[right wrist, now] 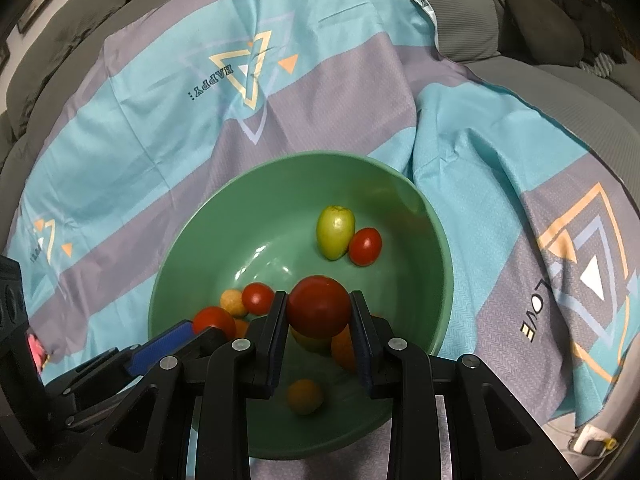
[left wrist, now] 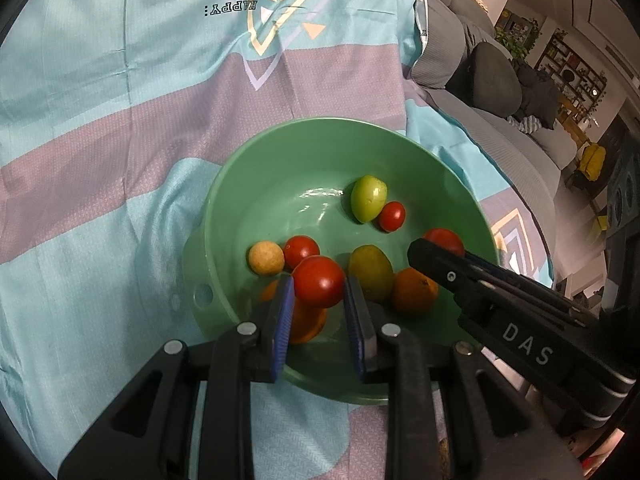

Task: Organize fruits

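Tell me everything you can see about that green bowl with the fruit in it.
The green bowl is round, deep and glossy, apparently plastic, with a flat rim tab pierced by a hole on one side. It sits upright on a teal and grey striped cloth. Inside lie small red, green, orange and yellowish fruits, mostly gathered on the near side. Both grippers reach over its near rim, each with a red tomato between its fingers; the bowl looks undamaged.

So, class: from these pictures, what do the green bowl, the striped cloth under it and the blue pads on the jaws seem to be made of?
Bowl: probably glazed ceramic or hard plastic; glossy, with bright highlights.
Cloth: thin woven fabric; matte, creased, with printed triangles.
Pads: likely rubber; dull blue with fine ribbing.
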{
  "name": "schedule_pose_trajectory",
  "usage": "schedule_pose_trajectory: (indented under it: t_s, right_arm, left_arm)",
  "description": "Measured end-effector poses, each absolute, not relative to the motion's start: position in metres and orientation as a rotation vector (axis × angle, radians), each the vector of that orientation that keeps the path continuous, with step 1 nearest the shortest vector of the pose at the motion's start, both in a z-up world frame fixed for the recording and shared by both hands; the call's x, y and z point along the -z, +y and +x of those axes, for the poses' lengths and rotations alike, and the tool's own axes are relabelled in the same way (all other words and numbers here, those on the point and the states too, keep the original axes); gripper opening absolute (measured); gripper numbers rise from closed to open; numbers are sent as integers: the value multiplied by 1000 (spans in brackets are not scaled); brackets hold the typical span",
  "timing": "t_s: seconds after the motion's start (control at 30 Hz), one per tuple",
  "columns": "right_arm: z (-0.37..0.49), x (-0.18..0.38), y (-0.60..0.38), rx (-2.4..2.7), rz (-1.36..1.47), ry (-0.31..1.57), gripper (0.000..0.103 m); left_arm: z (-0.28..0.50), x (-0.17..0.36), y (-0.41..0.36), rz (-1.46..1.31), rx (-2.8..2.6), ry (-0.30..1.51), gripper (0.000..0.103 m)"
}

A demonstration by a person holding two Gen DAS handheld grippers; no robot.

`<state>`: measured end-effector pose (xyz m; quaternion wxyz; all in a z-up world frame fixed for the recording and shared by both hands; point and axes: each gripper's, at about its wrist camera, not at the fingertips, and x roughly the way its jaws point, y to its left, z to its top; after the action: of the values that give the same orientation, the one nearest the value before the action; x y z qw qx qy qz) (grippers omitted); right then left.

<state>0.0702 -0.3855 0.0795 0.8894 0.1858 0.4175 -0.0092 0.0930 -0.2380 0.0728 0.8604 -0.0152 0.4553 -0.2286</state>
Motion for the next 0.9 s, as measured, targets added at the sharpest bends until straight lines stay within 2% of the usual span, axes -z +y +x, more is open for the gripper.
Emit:
schedule_pose_trajectory:
  t_s: [0.17, 0.37, 0.47, 0.53, 0.57, 0.63, 0.7, 0.77, 0.9]
  right_arm:
    - [70, -80, -385, 18, 388, 867, 32]
    - [68, -79, -386, 30, 384, 860, 32]
    - [66, -80, -390, 38, 402, 846, 41]
    - [64, -83, -393, 49, 416, 834, 46]
    - [64, -84, -395, 46, 424, 830, 47]
    - [62, -86, -398, 37, 450, 819, 49]
    - [60, -90, -399, 45, 452, 811, 51]
    - [58, -94, -397, 43, 445, 801, 56]
    - [53, -106, -388, 26, 417, 772, 58]
  left_arm:
    - [93, -73, -237, -45, 486, 952, 26]
    - [92, -76, -234, -85, 501, 952, 35]
    - [90, -83, -232, -82, 485, 935, 44]
    - [88, -89, -229, -78, 468, 919, 61]
    - [86, -92, -228, -79, 469, 909, 63]
    - [83, -98, -225, -73, 460, 900, 79]
    - [80, -104, -223, -62, 444, 894, 86]
    - [76, -110, -218, -68, 441, 888, 87]
    - [69, -120, -210, -73, 425, 881, 88]
